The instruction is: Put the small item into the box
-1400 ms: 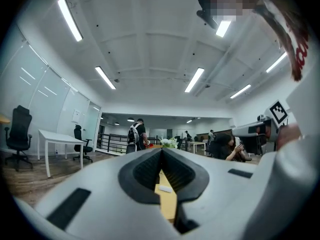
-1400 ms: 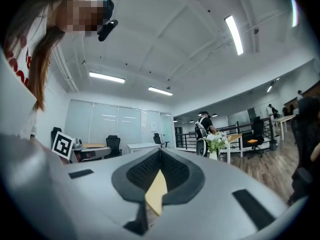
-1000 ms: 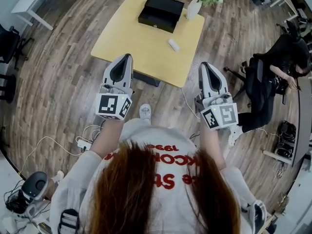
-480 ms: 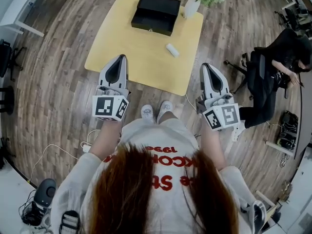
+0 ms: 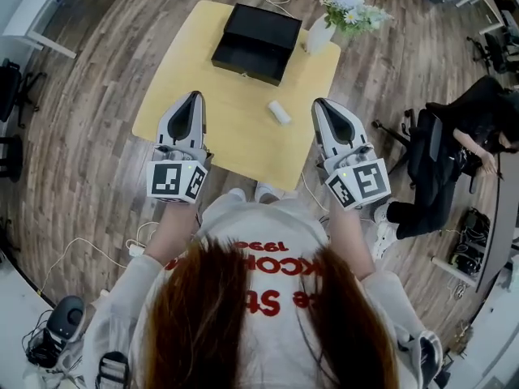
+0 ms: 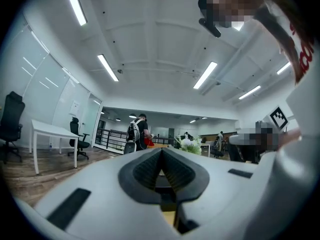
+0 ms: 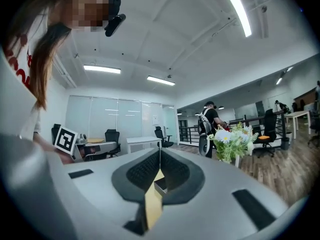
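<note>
Two grippers hang over the near edge of the yellow worktop (image 5: 203, 87) in the head view: the left hand-held gripper (image 5: 193, 97) and the right hand-held gripper (image 5: 320, 104). The small white item (image 5: 279, 112) lies between them, nearer the right one and well apart from the black box (image 5: 256, 32). In the left gripper view the jaws are pressed together with nothing in them. In the right gripper view the jaws are pressed together too, and flowers (image 7: 232, 141) stand beyond.

Bright, even light from ceiling strip lights (image 6: 107, 67), glaring at 1 o'clock in the right gripper view. Fisheye bending, black corners; faint shadows on the worktop (image 5: 243, 128).
</note>
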